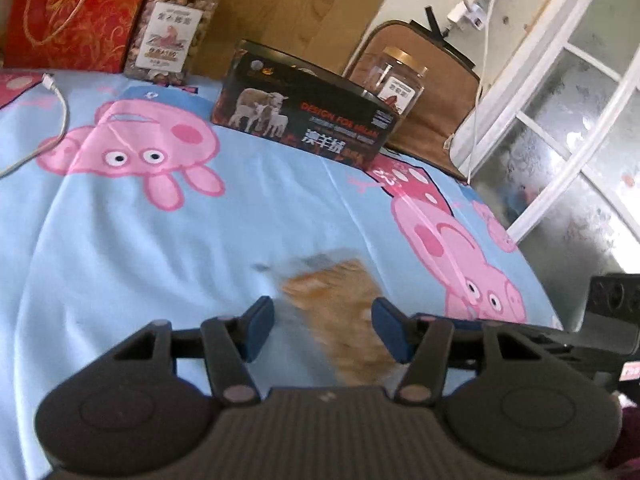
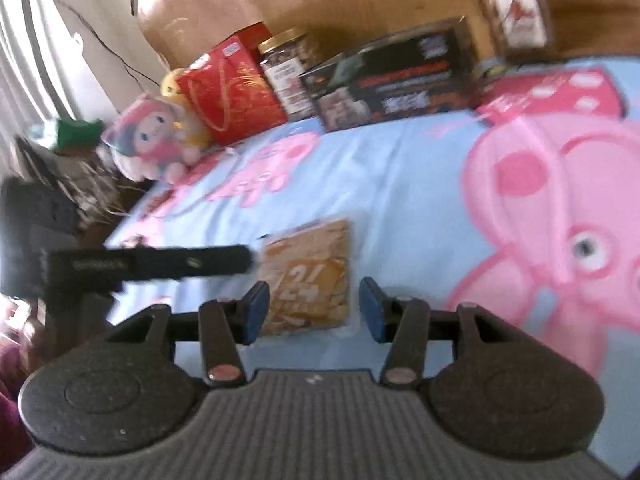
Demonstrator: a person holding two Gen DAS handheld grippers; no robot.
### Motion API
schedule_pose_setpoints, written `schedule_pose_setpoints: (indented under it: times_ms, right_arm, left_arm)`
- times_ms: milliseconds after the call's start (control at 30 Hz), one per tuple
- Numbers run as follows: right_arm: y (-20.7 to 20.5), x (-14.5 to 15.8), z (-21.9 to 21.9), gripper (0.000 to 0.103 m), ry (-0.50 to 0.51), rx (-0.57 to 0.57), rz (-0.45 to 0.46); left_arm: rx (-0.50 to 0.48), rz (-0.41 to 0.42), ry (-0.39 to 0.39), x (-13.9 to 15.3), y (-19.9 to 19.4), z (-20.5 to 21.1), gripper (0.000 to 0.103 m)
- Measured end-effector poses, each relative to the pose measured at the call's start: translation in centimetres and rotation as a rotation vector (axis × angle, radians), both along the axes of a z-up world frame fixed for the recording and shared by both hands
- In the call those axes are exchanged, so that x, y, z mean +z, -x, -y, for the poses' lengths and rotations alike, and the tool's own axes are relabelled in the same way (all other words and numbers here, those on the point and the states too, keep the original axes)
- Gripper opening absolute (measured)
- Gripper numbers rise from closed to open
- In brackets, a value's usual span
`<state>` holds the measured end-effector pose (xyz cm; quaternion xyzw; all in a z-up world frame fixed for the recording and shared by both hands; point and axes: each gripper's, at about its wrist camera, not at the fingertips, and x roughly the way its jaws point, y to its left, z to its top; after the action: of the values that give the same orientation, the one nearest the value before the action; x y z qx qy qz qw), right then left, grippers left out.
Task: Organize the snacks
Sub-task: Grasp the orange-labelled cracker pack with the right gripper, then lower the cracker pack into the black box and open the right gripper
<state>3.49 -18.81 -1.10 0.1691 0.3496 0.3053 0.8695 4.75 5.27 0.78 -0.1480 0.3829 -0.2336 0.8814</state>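
Note:
An orange snack packet (image 1: pixel 340 312) in clear wrap lies on the blue cartoon-pig bedsheet (image 1: pixel 140 240). It is blurred in the left wrist view, between the open fingers of my left gripper (image 1: pixel 323 320). In the right wrist view the same packet (image 2: pixel 310 276) lies flat between the open fingers of my right gripper (image 2: pixel 312 308). The left gripper's finger (image 2: pixel 160 264) reaches in from the left and its tip is at the packet's left edge. Neither gripper holds it.
At the bed's far edge stand a dark box with sheep pictures (image 1: pixel 304 120), a jar of nuts (image 1: pixel 172 28), a second jar (image 1: pixel 396 76) and a red gift bag (image 1: pixel 76 12). A white cable (image 1: pixel 48 128) lies at the left. A plush doll (image 2: pixel 152 140) sits by the bag.

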Motion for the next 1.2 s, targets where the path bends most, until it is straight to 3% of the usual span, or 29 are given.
schedule_pose_setpoints:
  times_ms: [100, 167, 233, 467, 733, 833, 933, 1100, 1200]
  right_arm:
    - [-0.5, -0.2, -1.5, 0.047, -0.046, 0.026, -0.021]
    - [-1.3, -0.4, -1.9, 0.027, -0.042, 0.023, -0.034]
    - [-1.6, -0.4, -2.0, 0.022, -0.059, 0.011, -0.041]
    - [-1.8, 2.5, -3.0, 0.019, 0.017, 0.003, 0.14]
    - [-9.3, 6.7, -2.0, 0.019, 0.01, -0.083, 0.313]
    - [-13.2, 7.3, -1.6, 0.019, -0.01, -0.132, 0.317]
    - [-17.2, 7.2, -1.7, 0.015, -0.035, -0.146, 0.283]
    - [-21.2, 5.7, -3.2, 0.015, -0.011, -0.187, 0.266]
    - [-21.6, 5.3, -2.9, 0.017, -0.013, -0.238, 0.265]
  left_arm:
    - [0.026, 0.019, -0.02, 0.0, 0.3, 0.0, 0.055]
    - [0.037, -0.003, 0.038, -0.2, 0.1, -0.8, 0.052]
    - [0.056, -0.017, 0.062, -0.3, -0.2, -1.4, 0.045]
    - [0.072, 0.01, 0.092, 1.7, -2.9, -1.8, 0.044]
    - [0.049, 0.192, 0.034, 8.0, -12.3, 0.6, 0.044]
    - [0.054, 0.219, 0.009, 9.0, -17.0, 1.9, 0.043]
    - [0.007, 0.188, 0.058, 8.8, -21.0, 3.2, 0.043]
    - [0.046, 0.217, -0.054, 7.7, -23.9, 5.1, 0.043]
    - [0.069, 0.186, -0.006, 7.3, -24.3, 3.6, 0.043]
